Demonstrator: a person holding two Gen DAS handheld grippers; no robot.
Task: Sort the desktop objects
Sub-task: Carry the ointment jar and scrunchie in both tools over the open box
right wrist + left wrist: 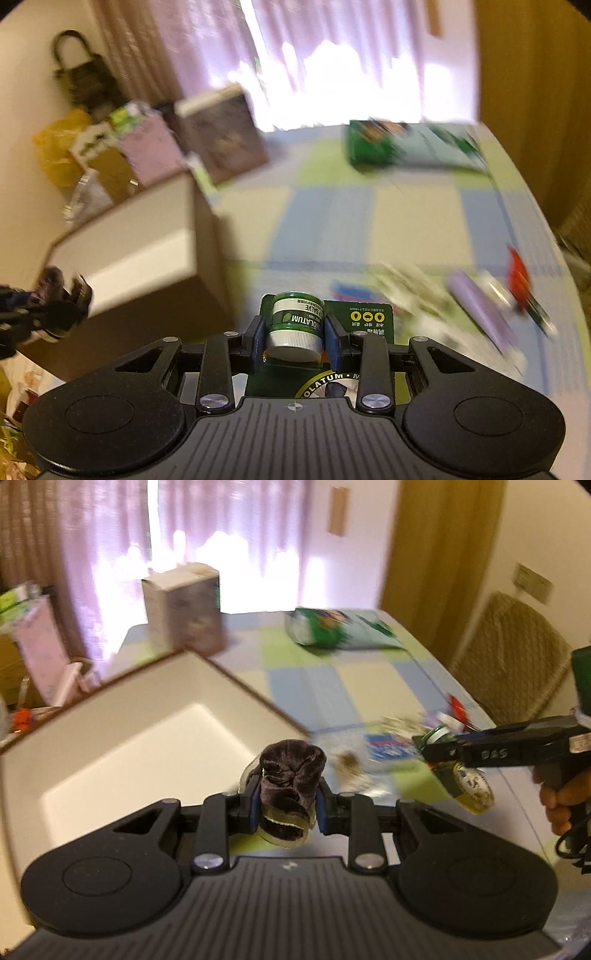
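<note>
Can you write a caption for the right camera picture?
Right gripper holds a green salve jar above the checked table, beside a white box.

Crumpled dark velvet scrunchie (290, 775) and green salve jar on card (295, 326), both aloft beside white box (122, 716).

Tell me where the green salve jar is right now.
The green salve jar is clamped in the right claw, bottom centre of the right wrist view, above the checkered tablecloth, right of the white box.

curtains (229, 535): backlit, bright | walls (546, 535): cream | chair (513, 653): wicker
</note>
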